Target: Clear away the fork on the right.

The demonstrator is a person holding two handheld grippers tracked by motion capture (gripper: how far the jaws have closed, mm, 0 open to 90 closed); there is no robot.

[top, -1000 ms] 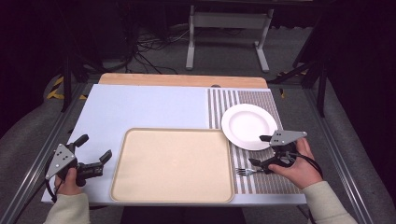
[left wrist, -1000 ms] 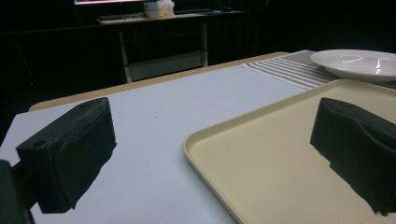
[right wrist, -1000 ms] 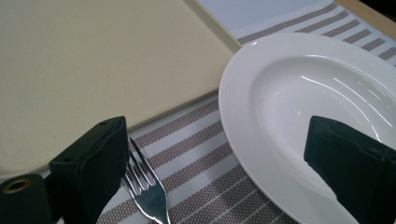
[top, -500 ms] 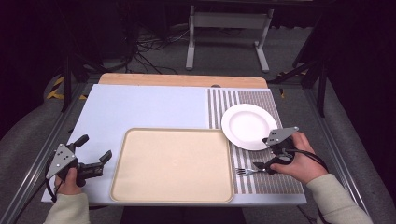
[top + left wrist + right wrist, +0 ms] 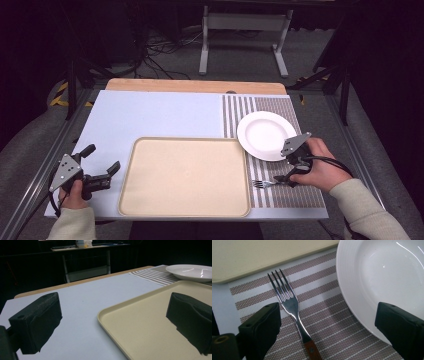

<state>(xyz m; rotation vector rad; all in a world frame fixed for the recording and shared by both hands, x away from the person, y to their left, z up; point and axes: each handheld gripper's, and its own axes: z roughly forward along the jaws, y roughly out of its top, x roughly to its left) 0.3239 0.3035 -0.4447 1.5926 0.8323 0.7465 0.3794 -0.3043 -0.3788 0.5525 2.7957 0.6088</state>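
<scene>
Dark floor surrounds the table; on its striped mat (image 5: 280, 192) a fork (image 5: 292, 315) lies flat beside the plate (image 5: 265, 134). Thin, stiff, slick steel: its wooden handle looks the better hold. Right gripper (image 5: 332, 325) hangs spread above it; left gripper (image 5: 102, 167) spread, empty.

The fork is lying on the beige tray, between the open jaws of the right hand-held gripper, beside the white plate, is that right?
Not quite. The fork lies on the striped placemat, not on the beige tray. The right gripper view shows it there, between the open jaws of the right hand-held gripper, beside the white plate.
</scene>
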